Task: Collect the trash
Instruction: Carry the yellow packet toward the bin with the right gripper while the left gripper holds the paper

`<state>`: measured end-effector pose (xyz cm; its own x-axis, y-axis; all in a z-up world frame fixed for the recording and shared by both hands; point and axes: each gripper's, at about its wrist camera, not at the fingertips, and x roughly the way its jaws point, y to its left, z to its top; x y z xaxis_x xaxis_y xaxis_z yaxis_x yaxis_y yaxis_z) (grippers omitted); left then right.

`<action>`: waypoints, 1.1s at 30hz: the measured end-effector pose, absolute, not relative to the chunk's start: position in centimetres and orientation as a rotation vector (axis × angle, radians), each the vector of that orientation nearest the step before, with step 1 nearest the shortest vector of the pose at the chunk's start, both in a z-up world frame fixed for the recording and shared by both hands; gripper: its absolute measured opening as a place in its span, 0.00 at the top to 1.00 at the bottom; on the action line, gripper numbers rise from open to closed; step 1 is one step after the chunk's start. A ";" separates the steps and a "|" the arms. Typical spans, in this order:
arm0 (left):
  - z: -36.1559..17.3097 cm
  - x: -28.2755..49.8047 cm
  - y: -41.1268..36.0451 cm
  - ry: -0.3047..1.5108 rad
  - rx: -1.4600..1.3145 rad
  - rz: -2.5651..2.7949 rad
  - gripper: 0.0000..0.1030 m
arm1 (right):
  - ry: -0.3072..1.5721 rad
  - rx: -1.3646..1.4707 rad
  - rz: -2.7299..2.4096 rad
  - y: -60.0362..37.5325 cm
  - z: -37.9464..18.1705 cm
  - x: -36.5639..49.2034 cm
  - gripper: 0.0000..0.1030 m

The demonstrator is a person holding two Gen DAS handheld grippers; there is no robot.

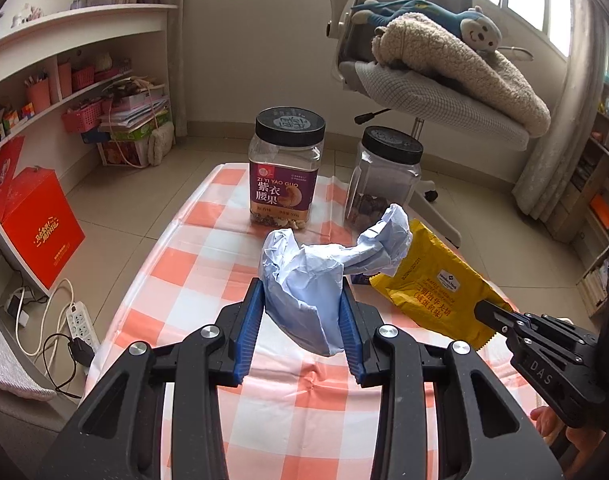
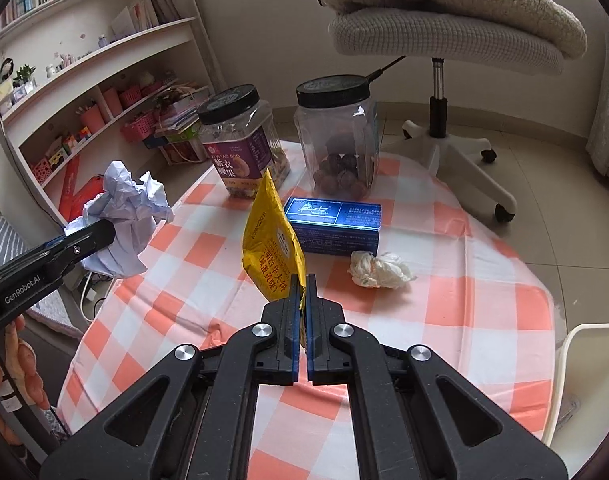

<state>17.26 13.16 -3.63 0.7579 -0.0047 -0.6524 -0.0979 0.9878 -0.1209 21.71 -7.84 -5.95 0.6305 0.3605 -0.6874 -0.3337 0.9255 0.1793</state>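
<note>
Orange-and-white checked cloth covers the bench (image 2: 444,292) under both of your grippers, in a bedroom with tiled floor. Nearest you, your left gripper (image 1: 302,320) has its jaws clamped on a crumpled ball of pale blue paper (image 1: 316,276), which bulges up between the blue pads and is lifted clear of the cloth. Your right gripper (image 2: 303,300) has its jaws pressed tight on the bottom edge of a yellow snack wrapper (image 2: 270,240), which stands up on edge above the bench; in the left wrist view that wrapper hangs just to the right of the blue paper, near it but not clearly touching. Just past the wrapper, on the cloth, lies a crumpled white tissue (image 2: 378,269), loose and apart from both grippers. Behind it sits a flat blue box (image 2: 336,220), lying level. Further back stand two clear jars with black lids: the left one, a purple-labelled jar (image 2: 244,148), holds a few nuts at the bottom, and the right one, an unlabelled jar (image 2: 338,136), holds dark round pieces. Beyond the bench stands a white office chair (image 2: 444,40) with a fleece blanket (image 1: 464,68) and a plush monkey (image 1: 476,32) on the seat, and white bookshelves (image 2: 104,80) line the wall to the left.
</note>
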 end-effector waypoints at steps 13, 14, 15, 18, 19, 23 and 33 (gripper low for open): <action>-3.1 16.4 9.4 0.680 -0.133 -0.016 0.64 | 0.725 0.020 0.318 -12.1 -3.1 19.4 0.99; -3.0 16.3 8.9 0.677 -0.127 -0.023 0.64 | 0.723 0.024 0.312 -12.5 -3.0 19.2 0.99; -3.0 16.3 8.5 0.676 -0.122 -0.031 0.64 | 0.720 0.030 0.306 -13.0 -2.8 19.0 0.99; -3.0 16.2 7.2 0.672 -0.114 -0.053 0.64 | 0.707 0.042 0.283 -14.5 -2.3 18.5 0.99; -2.9 16.2 6.7 0.670 -0.111 -0.062 0.64 | 0.703 0.045 0.274 -15.0 -2.1 18.4 0.99; -2.8 16.0 4.8 0.664 -0.100 -0.094 0.64 | 0.688 0.060 0.238 -17.2 -1.6 18.0 0.99; -2.7 16.1 -0.1 0.664 -0.077 -0.172 0.64 | 0.671 0.112 0.117 -23.5 -1.2 16.9 0.99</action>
